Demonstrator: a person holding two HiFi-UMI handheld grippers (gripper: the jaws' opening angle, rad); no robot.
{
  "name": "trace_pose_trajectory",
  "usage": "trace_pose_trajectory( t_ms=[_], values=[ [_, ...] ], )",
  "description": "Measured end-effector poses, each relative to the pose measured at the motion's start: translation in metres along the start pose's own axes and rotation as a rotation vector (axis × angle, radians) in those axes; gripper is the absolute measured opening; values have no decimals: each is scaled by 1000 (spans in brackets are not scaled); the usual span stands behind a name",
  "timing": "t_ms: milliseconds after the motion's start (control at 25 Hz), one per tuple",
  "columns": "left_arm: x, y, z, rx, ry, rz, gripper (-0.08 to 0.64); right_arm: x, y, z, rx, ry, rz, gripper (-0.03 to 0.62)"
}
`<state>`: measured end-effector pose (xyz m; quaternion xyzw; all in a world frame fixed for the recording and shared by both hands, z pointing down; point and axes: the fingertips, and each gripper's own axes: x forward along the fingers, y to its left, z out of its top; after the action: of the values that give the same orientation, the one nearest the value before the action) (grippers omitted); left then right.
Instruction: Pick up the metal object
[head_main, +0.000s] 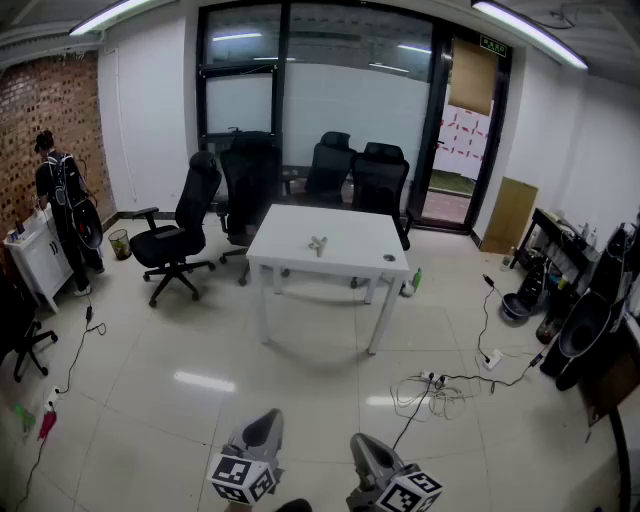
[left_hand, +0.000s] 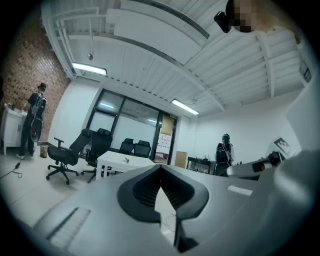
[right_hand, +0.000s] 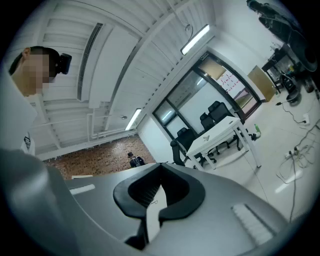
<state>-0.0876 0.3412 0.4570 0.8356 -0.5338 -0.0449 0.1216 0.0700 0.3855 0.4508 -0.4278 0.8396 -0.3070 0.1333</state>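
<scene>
Lying mid-desk (head_main: 360, 262) at twelve o'clock, the metal object (head_main: 318, 244) sits well apart from the left gripper (head_main: 266, 420) and right gripper (head_main: 359, 443) at six o'clock. Left gripper view: jaws pressed together, empty. Right gripper view: jaws likewise closed on nothing.

White table (head_main: 330, 245) mid-room on glossy pale tile floor (head_main: 200, 400). 4 black office chairs (head_main: 178, 225) behind and left of table, glass partition (head_main: 330, 100) behind it, brick wall (head_main: 60, 110) far left, tube lights (head_main: 525, 30) overhead, cables (head_main: 440, 385) right-front of table.
</scene>
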Motion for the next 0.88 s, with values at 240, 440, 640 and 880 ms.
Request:
trace_pose_trajectory(
  t_ms=[240,440,640,880],
  values=[
    [54,29,16,0,-37,48,-2,49,-27,27,9,17,50,12],
    [121,53,3,38,-48,66,-2,92,-84,43,-10,29,16,12],
    [247,106,6,-2,-81,37,-2,182,-161,76,-26,32,-8,12],
    [413,185,90,41,-124,29,-2,341,-223,177,-69,20,-26,12]
  ],
)
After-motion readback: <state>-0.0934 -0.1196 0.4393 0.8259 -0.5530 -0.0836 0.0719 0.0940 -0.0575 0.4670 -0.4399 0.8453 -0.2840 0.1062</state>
